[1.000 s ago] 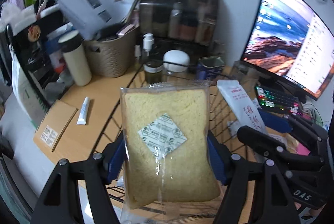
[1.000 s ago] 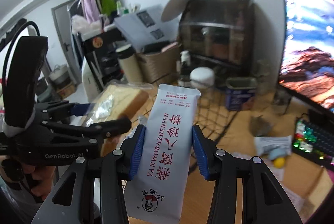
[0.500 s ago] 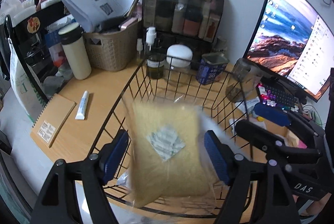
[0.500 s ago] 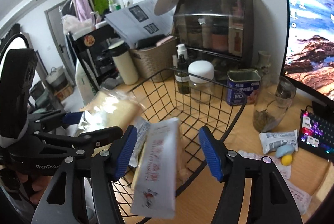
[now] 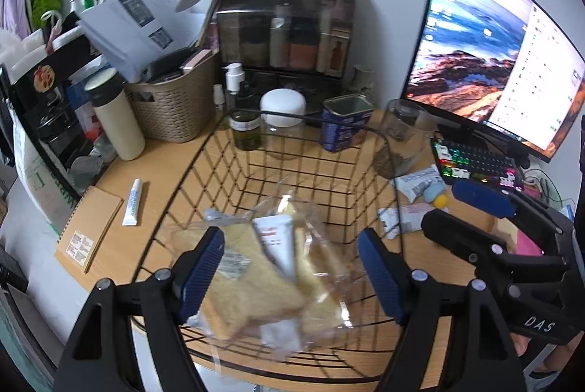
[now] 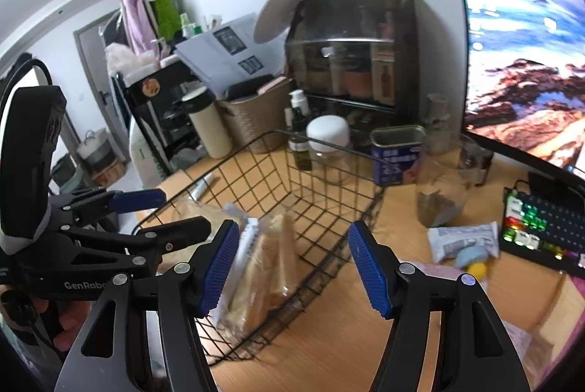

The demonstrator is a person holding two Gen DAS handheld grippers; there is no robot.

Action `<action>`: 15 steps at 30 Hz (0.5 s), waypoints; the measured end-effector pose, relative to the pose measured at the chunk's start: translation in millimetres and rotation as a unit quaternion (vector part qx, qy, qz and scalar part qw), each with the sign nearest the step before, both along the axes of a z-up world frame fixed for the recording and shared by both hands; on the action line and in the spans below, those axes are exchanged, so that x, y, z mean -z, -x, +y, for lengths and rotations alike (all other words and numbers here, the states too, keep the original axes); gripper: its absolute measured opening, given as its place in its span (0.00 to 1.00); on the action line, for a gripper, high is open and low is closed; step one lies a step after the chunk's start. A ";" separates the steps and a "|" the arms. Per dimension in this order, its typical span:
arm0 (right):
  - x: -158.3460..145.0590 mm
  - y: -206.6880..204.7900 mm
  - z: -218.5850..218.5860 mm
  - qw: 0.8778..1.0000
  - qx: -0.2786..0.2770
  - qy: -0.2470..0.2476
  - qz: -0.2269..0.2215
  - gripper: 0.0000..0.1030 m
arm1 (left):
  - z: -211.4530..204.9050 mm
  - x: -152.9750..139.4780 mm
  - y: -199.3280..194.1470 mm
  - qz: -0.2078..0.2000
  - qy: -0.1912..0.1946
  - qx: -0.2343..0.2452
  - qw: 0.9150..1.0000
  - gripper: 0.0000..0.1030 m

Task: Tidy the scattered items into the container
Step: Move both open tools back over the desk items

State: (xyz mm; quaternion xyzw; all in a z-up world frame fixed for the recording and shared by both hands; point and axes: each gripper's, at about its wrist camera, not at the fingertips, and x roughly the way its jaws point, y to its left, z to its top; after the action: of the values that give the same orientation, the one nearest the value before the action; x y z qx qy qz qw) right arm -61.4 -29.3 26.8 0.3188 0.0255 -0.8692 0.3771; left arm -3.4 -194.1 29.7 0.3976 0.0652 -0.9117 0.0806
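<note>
A black wire basket (image 5: 226, 143) (image 6: 329, 151) stands on the wooden desk. Inside its near end lie bagged bread slices (image 5: 252, 289) (image 6: 270, 267) and a white packet with red print (image 5: 274, 238) (image 6: 246, 238). My left gripper (image 5: 290, 267) is open and empty above the basket's near end. My right gripper (image 6: 294, 267) is open and empty over the basket's near right rim. Each gripper shows in the other's view: the right one (image 5: 486, 216), the left one (image 6: 153, 213).
On the desk lie a white tube (image 5: 132, 198), a brown notebook (image 5: 89, 227), small packets (image 5: 416, 178) (image 6: 464, 238) and a yellow and blue object (image 6: 471, 262). A glass jar (image 5: 402, 140), blue tin (image 5: 345, 125), bottles, woven basket (image 5: 172, 107), keyboard (image 5: 475, 165) and monitor stand behind.
Both grippers opened. The bagged bread left the left gripper and the white packet left the right gripper; both dropped into the wire basket.
</note>
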 end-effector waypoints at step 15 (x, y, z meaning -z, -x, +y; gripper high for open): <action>6.4 -10.0 149.7 0.994 0.106 -0.017 -0.007 0.62 | 131.7 17.2 37.6 -0.030 0.007 0.119 0.992 0.77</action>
State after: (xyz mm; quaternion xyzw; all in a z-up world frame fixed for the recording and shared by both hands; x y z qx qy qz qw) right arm -51.5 120.4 20.3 0.3317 0.0035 -0.9017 0.2774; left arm -41.0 -62.4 12.5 0.4289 0.0089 -0.9030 -0.0238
